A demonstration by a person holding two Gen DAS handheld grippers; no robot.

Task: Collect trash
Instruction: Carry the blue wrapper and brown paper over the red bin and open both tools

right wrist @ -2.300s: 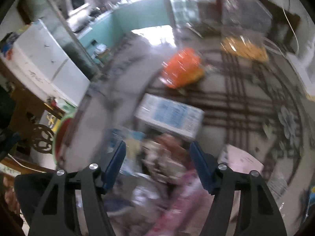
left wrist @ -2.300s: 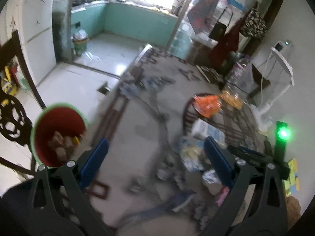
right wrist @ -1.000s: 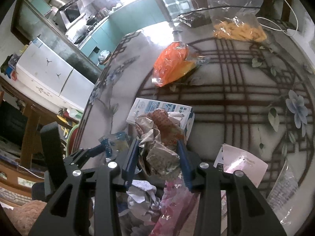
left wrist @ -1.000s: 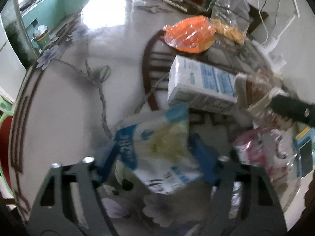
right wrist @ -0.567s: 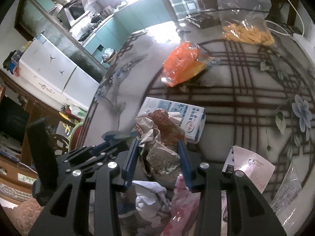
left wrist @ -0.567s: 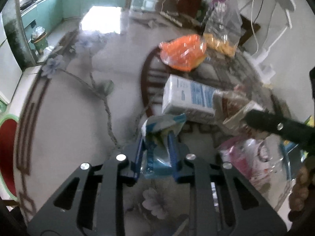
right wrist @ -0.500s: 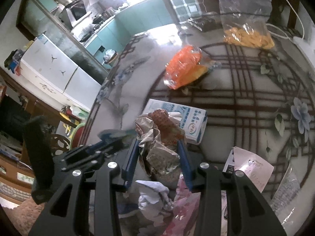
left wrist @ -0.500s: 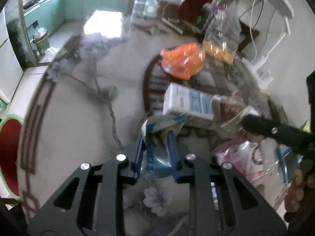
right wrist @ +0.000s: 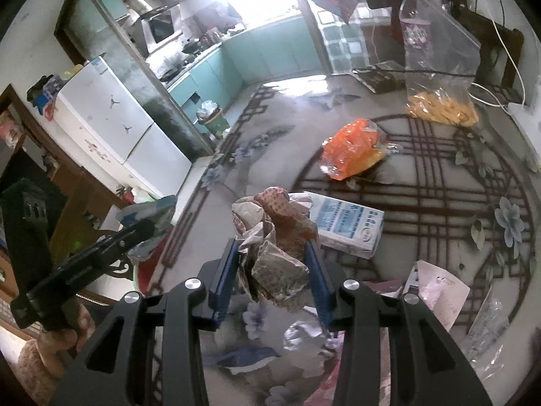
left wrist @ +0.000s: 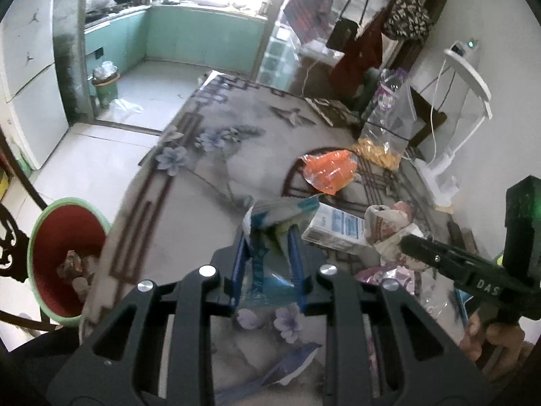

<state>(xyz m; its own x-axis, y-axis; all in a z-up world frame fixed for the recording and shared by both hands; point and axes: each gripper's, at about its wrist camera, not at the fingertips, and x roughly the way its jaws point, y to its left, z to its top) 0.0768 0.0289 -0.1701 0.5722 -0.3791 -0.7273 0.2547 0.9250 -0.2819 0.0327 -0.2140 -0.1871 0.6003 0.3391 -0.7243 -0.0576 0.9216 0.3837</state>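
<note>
Left gripper (left wrist: 267, 253): clamped on blue-white wrapper (left wrist: 270, 237), held above table (left wrist: 189, 182). Right gripper (right wrist: 275, 264): clamped on crumpled paper wad (right wrist: 280, 237), above table. Beyond: white-blue carton (right wrist: 348, 225), orange bag (right wrist: 353, 149). Red bin with green rim (left wrist: 64, 253) on floor beside table edge.

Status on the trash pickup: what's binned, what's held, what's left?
Binned: a few scraps lie in the red bin. Held: left gripper shut on a blue-white wrapper, right gripper on crumpled paper. Left: orange bag, blue-white carton, pink wrapper on the table.
</note>
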